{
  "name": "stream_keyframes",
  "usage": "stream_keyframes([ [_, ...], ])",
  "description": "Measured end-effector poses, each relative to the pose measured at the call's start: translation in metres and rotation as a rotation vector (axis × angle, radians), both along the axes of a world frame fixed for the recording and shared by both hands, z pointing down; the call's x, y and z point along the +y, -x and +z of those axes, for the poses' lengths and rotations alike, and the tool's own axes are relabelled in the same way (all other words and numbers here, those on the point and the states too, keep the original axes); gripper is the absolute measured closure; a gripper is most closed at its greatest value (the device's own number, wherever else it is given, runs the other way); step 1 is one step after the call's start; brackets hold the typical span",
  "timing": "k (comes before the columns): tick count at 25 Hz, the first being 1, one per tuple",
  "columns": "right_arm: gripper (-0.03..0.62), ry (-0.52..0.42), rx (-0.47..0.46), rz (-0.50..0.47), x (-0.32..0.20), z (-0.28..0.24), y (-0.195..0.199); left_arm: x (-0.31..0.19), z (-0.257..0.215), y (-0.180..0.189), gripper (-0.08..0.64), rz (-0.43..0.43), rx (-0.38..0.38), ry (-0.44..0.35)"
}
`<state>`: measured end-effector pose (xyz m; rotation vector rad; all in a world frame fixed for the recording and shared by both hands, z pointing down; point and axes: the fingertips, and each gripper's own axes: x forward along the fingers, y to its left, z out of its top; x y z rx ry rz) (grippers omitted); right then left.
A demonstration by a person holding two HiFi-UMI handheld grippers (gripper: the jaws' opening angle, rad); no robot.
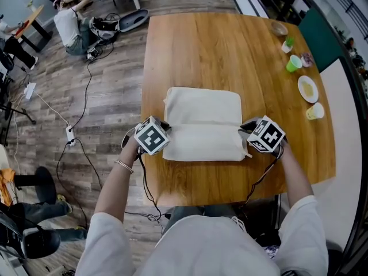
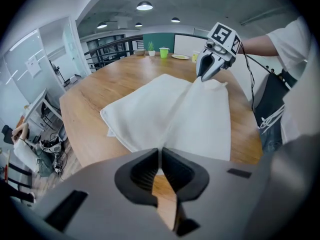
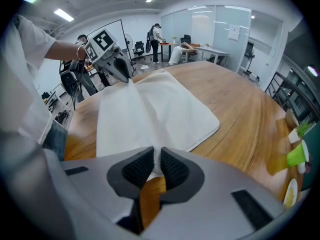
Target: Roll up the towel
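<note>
Left tool (image 2: 160,153): jaws together, nipping a thin edge of the towel (image 1: 202,123). Right tool (image 3: 156,159): likewise clamped on white cloth.

Towel lies mid-frame in the head view on the counter (image 1: 230,45), with a tool at each end of its crease.

Risks:
- The shallow pinch may slip free.
- Uneven hands would likely skew the roll.
- A slack first turn may spring open.

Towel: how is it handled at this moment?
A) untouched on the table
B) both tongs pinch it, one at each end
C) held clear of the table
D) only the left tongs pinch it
B: the left tongs and the right tongs each pinch an end of the towel.
</note>
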<state>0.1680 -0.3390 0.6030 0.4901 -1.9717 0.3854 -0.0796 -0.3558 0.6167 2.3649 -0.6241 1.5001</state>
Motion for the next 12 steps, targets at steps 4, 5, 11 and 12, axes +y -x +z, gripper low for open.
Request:
stream_keyframes([
  [4, 0.515, -0.037, -0.021, 0.056, -0.007, 0.000, -0.003, -0.008, -0.001, 0.000, 0.516, -0.054, 0.046, -0.008],
  [5, 0.506, -0.043, -0.029, 0.075, -0.008, -0.001, -0.005, -0.008, -0.002, 0.001, 0.507, -0.076, 0.057, 0.001],
  [11, 0.445, -0.070, -0.088, 0.178, -0.010, -0.013, -0.017, -0.013, -0.014, 0.016, 0.474, -0.242, 0.186, 0.048],
  [12, 0.435, -0.076, -0.099, 0.187, -0.008, -0.016, -0.019, -0.012, -0.018, 0.020, 0.462, -0.265, 0.215, 0.061],
])
